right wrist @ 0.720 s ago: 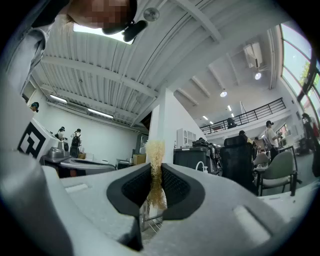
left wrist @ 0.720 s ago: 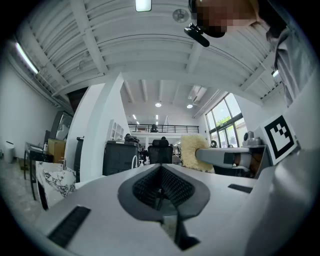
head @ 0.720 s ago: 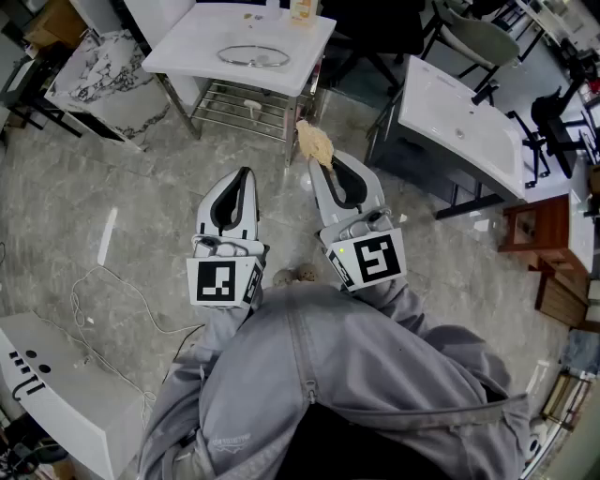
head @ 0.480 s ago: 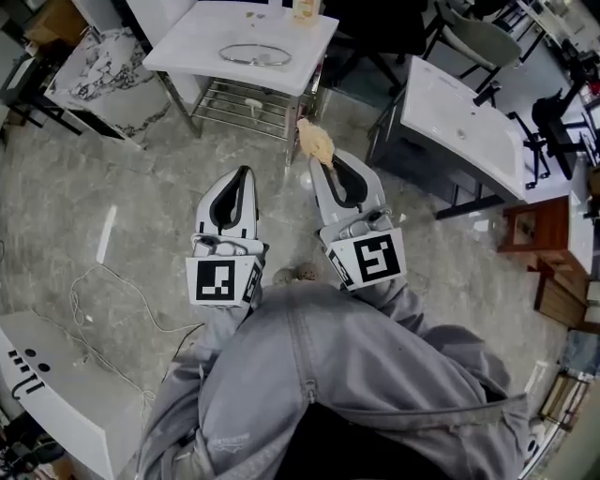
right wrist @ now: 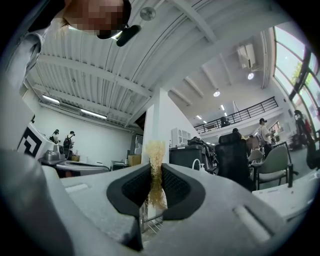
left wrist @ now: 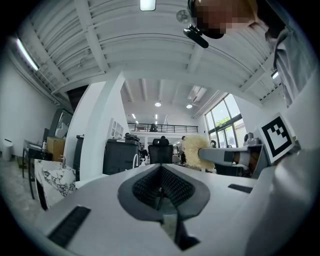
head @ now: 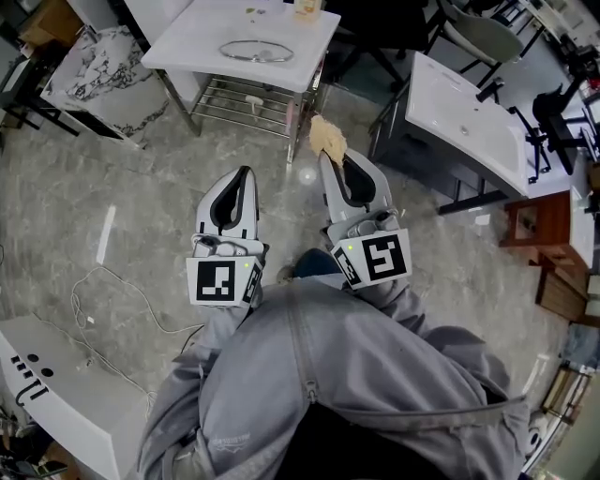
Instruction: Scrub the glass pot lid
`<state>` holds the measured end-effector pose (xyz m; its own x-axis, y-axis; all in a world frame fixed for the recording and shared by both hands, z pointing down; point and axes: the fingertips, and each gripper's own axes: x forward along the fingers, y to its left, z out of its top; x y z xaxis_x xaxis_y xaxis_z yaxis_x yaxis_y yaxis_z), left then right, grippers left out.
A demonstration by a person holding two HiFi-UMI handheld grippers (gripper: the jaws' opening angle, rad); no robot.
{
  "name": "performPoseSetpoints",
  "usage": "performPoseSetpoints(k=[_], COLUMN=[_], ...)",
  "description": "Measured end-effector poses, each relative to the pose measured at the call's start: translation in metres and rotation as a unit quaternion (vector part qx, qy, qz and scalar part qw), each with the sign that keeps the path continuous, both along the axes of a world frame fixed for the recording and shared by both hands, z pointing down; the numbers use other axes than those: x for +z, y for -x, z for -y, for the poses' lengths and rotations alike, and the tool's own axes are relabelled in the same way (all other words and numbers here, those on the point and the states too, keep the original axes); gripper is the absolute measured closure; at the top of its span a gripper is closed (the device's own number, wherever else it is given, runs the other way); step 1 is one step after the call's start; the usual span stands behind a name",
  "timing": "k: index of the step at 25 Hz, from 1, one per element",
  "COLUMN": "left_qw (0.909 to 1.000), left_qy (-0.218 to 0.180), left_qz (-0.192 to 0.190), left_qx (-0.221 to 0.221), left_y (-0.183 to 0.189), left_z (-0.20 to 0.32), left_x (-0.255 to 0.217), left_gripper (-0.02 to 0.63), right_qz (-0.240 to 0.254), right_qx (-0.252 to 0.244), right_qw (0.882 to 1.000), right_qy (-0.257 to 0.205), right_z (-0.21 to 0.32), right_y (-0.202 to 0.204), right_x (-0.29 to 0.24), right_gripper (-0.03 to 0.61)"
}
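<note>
- Approach step: your right claw (head: 329, 159) grips the scrubber (head: 328, 137), left claw (head: 246, 174) clenched empty.
- Next: reach the glass pot lid (head: 256, 52) on the table (head: 192, 42), well apart.

Ahead of me, a white table (head: 192, 42) carries the glass pot lid (head: 256, 52), lying flat, with a pale container (head: 303, 7) at its far edge. A white strip (head: 106, 234) lies on the grey stone floor (head: 56, 187).
</note>
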<state>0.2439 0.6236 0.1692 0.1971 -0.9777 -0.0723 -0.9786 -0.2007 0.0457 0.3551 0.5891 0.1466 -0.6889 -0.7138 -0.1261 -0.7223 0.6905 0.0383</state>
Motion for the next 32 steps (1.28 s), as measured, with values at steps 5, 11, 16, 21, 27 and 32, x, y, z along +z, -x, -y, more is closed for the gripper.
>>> performPoseSetpoints(k=[5, 11, 16, 21, 27, 32], left_qw=[1.0000, 0.9998, 0.9996, 0.9992, 0.9978, 0.9974], left_qy=[0.006, 0.005, -0.013, -0.024, -0.029, -0.022], left_qz=[-0.008, -0.009, -0.015, -0.014, -0.026, -0.021], left_qx=[-0.003, -0.017, -0.018, -0.030, -0.053, -0.065], left_y=[0.008, 0.028, 0.047, 0.061, 0.073, 0.074], left_z=[0.018, 0.073, 0.142, 0.210, 0.276, 0.310], left_x=[0.011, 0.019, 0.014, 0.004, 0.003, 0.007], left_gripper=[0.607, 0.607, 0.607, 0.607, 0.607, 0.607], right_qz=[0.000, 0.005, -0.001, -0.009, -0.019, -0.011], right_qx=[-0.006, -0.022, -0.037, -0.050, -0.073, -0.088], right_qw=[1.000, 1.000, 0.999, 0.999, 0.997, 0.996], right_qy=[0.002, -0.003, -0.014, -0.020, -0.018, -0.013], right_z=[0.020, 0.076, 0.146, 0.215, 0.279, 0.319], right_y=[0.009, 0.029, 0.052, 0.066, 0.076, 0.079], right_x=[0.007, 0.012, 0.011, 0.005, 0.007, 0.011], right_gripper=[0.532, 0.532, 0.532, 0.532, 0.532, 0.532])
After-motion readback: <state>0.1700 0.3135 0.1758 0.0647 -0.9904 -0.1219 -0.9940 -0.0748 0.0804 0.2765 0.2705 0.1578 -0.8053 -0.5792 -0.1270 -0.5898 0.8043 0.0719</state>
